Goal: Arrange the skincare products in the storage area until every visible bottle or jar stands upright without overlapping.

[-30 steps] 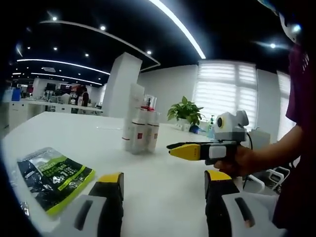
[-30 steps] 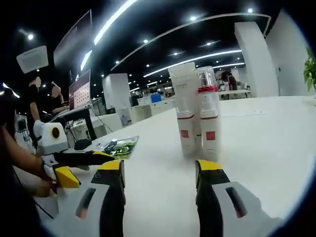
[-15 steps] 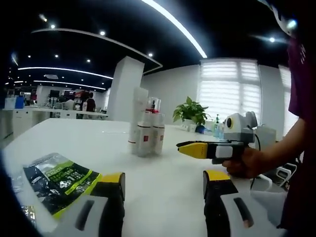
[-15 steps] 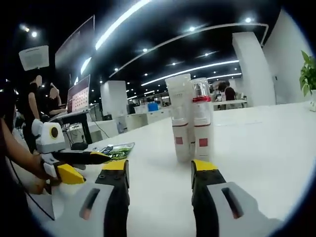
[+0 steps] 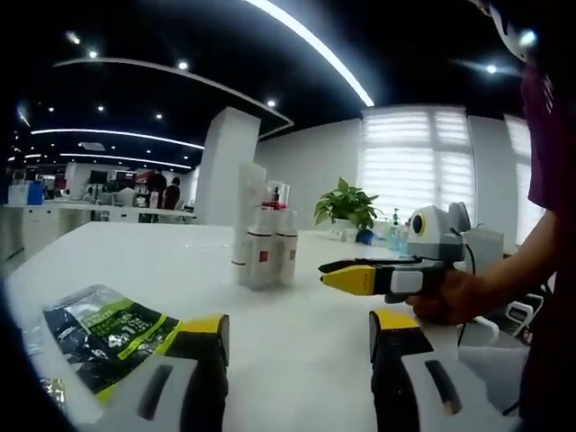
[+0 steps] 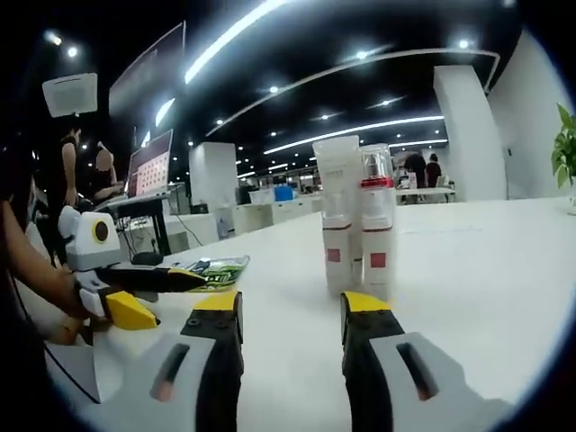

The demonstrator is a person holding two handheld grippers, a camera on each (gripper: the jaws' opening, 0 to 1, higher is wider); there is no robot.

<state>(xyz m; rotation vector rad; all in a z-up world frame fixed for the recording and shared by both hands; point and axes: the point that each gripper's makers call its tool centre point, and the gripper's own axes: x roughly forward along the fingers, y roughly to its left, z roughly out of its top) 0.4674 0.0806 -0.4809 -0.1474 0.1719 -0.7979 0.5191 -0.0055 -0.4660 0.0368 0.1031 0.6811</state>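
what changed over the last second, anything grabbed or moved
Nothing was grabbed or let go. The right gripper narrowed its jaws slightly, still open and empty. The left gripper stayed open. The skincare bottles remain upright in a tight cluster on the white table, and the green packet still lies flat.

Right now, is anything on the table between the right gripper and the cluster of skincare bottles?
Nothing visible. In the right gripper view, bare white table runs from the right gripper to the upright bottles. The green packet and left gripper lie off to the side.
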